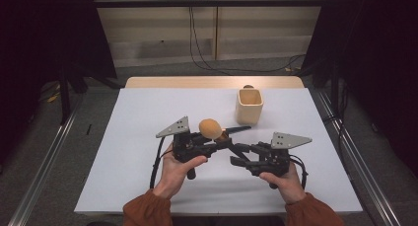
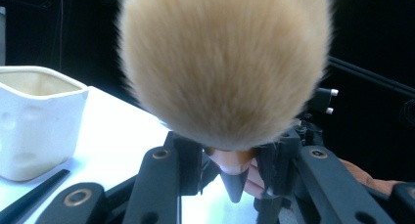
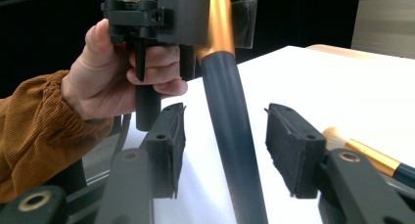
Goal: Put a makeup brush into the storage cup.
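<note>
Brush handoff done, left one's got it now

Left gripper (image 1: 217, 139) is clamped on the gold ferrule of the big makeup brush (image 1: 210, 129), bristles up; right gripper (image 3: 225, 145) stands apart around the black handle, not touching. Next I'd guess: carry it to the cream cup (image 1: 249, 106) and drop it handle-first.

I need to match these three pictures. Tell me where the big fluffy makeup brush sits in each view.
High view: big brush at centre, clamped in the left gripper.
Left gripper view: its bristles fill the upper middle.
Right gripper view: its dark handle runs between the right gripper's open jaws.
Shared landmark: white table.
</note>
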A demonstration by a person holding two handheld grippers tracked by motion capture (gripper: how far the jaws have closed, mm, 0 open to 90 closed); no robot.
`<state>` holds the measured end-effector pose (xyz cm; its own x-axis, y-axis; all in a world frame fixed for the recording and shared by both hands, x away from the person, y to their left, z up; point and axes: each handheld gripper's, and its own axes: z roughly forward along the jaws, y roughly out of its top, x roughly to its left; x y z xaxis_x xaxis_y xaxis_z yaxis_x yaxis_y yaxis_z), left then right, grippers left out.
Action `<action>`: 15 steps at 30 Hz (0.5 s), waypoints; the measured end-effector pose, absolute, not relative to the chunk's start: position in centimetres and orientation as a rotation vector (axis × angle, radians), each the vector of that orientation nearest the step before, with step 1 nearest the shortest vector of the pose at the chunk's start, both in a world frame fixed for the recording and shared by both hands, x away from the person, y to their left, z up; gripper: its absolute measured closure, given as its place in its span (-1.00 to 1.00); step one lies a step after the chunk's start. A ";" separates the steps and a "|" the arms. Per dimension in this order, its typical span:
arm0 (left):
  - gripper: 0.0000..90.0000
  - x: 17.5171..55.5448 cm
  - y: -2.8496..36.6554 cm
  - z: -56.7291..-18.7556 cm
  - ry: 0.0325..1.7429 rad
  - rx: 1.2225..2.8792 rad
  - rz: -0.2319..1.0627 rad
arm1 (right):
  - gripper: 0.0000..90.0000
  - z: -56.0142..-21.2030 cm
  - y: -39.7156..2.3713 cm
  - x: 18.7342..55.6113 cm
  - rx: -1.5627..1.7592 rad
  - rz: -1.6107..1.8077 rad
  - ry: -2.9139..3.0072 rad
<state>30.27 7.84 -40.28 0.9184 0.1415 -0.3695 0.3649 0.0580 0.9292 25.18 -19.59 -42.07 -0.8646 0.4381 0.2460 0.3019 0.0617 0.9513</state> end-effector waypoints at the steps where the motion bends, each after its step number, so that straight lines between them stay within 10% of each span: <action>1: 0.46 30.3 8.0 -40.2 0.417 1.526 -0.173 | -0.10 -42.0 -19.6 25.2 0.779 1.931 2.202; 15: 0.46 30.6 9.6 -39.4 0.421 1.591 -0.149 | -0.60 -41.9 -20.1 25.1 0.813 1.896 2.231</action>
